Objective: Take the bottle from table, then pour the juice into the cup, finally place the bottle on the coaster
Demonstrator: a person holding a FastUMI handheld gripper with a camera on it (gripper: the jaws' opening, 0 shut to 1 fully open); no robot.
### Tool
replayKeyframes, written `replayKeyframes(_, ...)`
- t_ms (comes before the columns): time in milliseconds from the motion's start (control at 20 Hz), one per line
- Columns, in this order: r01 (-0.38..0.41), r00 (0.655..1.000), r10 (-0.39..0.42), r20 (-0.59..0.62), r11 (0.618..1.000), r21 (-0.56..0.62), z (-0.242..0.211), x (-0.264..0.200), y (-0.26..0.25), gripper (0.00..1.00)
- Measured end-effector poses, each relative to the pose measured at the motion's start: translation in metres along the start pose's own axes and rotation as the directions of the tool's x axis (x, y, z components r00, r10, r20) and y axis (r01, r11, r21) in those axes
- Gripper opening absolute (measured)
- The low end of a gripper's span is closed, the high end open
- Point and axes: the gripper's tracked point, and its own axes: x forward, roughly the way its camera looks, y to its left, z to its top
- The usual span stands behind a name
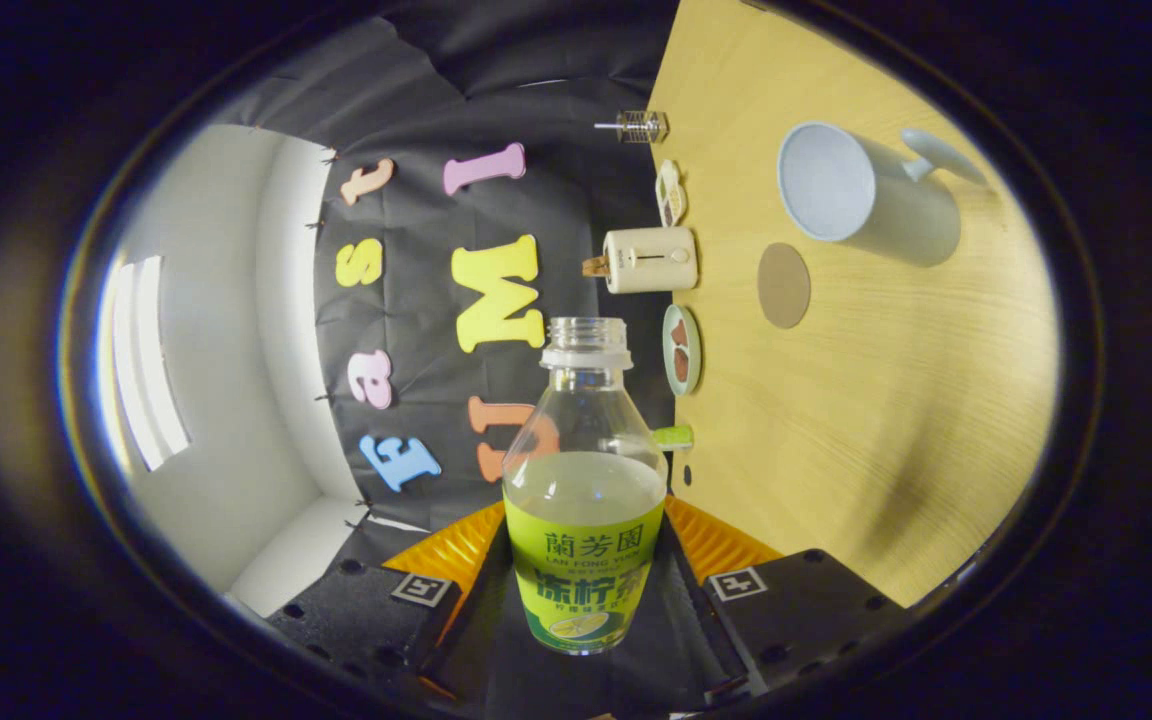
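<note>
Clamped on both sides by the gripper, the uncapped juice bottle is rolled sideways off the table, mouth aimed toward the far cup for pouring, with the round coaster lying just nearer than the cup.

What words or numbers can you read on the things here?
On the bottle, clamped between the fingers of the gripper: the label has print, but I don't quote labels.
On the gripper's square markers: patterns, no words.
On the cup, coaster and toaster: no writing I can see.
</note>
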Motion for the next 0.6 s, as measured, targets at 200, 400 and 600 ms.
replayKeyframes(200,-0.009,1.0,0.008,0.028,0.999,0.045,0.017,-0.006,0.001,0.78)
replayKeyframes(400,-0.025,0.999,0.02,0.049,0.995,0.094,0.034,-0.014,0.002,0.78)
replayKeyframes(600,-0.031,0.998,0.022,0.063,0.989,0.147,0.046,-0.018,0.005,0.79)
